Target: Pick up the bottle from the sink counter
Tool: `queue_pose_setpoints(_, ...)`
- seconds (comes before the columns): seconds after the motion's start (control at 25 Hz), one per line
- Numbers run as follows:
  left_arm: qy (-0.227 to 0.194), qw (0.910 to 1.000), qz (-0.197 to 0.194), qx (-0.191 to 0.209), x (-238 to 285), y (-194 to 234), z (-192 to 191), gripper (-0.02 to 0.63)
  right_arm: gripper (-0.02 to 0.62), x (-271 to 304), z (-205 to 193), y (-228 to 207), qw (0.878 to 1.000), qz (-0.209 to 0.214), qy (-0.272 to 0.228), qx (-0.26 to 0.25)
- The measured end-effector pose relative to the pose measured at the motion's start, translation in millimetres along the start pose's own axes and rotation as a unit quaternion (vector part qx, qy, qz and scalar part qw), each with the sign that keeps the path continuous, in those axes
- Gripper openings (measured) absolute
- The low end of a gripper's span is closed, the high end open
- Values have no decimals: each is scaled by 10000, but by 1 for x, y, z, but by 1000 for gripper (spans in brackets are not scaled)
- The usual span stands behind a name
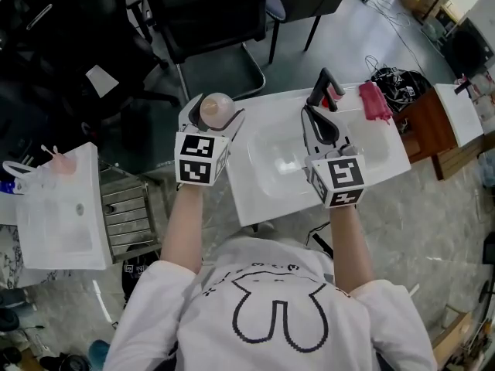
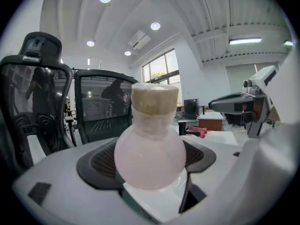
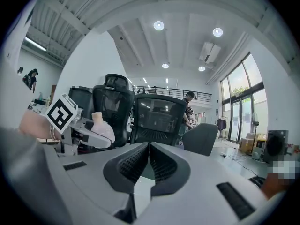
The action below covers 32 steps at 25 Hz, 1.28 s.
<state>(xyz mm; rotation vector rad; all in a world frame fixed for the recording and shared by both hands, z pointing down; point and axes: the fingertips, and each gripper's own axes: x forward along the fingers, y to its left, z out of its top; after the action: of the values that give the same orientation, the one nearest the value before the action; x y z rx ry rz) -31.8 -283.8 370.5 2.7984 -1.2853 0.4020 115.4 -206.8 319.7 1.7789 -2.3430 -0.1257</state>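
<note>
Gripping the pink round bottle [image 2: 150, 146] by its belly, left tongs [image 1: 210, 126] are clamped on it, tan stopper up, at the left end of the white sink counter [image 1: 387, 157], upper centre of frame. Right tongs [image 3: 149, 161] pressed together, empty, over the basin beside the black tap [image 1: 322, 91].

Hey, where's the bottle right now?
The bottle is at the head view's left, clamped between the jaws of the left gripper, by the left end of the white sink counter, with the black faucet off to its right.
</note>
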Motion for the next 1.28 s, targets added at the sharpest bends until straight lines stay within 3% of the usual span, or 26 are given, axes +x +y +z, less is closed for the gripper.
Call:
queue_pose_setpoints(0.64, -972, 9927, 676, 212, -42, 1, 83, 394, 31, -10, 49, -28, 9979, 81, -590, -265)
queue_pose_setpoints(1.28, -1805, 9774, 971, 510, -69, 6, 148, 394, 31, -44, 114, -72, 9865, -590, -1361, -688)
